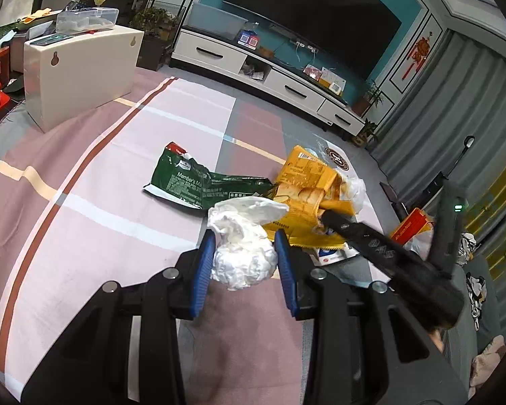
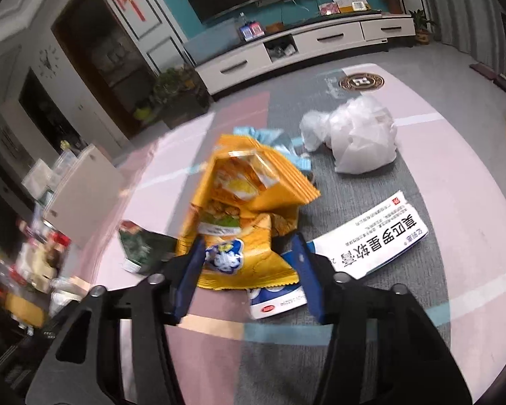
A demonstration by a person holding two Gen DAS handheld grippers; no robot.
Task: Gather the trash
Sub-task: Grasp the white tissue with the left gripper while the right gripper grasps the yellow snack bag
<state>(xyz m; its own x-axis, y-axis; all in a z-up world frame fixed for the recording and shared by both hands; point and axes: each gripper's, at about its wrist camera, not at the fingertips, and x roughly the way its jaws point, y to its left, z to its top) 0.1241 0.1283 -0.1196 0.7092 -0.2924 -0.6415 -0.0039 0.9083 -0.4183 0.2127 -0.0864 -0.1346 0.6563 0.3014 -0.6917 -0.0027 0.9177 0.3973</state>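
In the left wrist view my left gripper [image 1: 246, 253] is shut on a crumpled white tissue ball [image 1: 243, 256], its blue pads pressing both sides just above the pink and grey cloth [image 1: 84, 202]. Beyond it lie a green snack bag [image 1: 192, 182] and a yellow snack bag [image 1: 303, 182]. My right gripper reaches in from the right as a blurred black shape, its fingertip [image 1: 330, 219] against the yellow bag. In the right wrist view my right gripper [image 2: 249, 263] has its blue pads against both sides of the crumpled yellow snack bag [image 2: 243, 209].
A white and blue medicine box [image 2: 371, 239] and a white plastic bag [image 2: 357, 135] lie to the right of the yellow bag, with a light blue wrapper [image 2: 270, 138] behind it. A cream box [image 1: 81, 71] stands at the far left. An orange carton [image 1: 411, 226] sits at the right edge.
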